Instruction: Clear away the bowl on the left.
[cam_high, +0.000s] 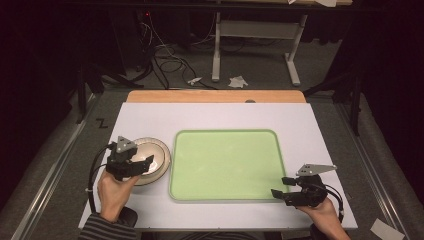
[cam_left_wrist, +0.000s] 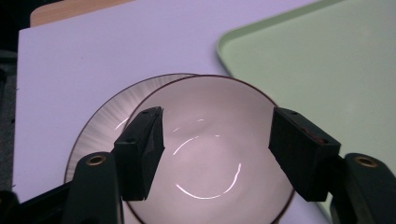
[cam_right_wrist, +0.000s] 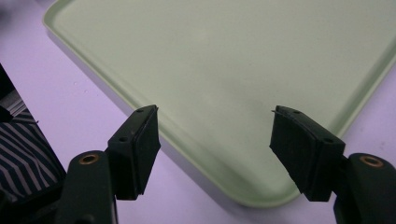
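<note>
Glazed white bowl (cam_left_wrist: 210, 158) sits nested on a plate (cam_high: 162, 172) just left of the green tray (cam_high: 272, 160), and I've got my left gripper (cam_high: 141, 165) hovering over it, jaws spread wide, nothing pinched yet. My right gripper (cam_high: 280, 192) waits at the tray's near right corner, jaws likewise apart and empty. Tray's bare, so I judge the work barely begun: grasp and carry-over both remain.

No lettering to read here, none on the bowl (cam_left_wrist: 210, 154), none on the plate (cam_left_wrist: 100, 128); tray (cam_high: 225, 165) plain green, no label or number; only a black Z-shaped mark on the floor (cam_high: 102, 122), left of the table
</note>
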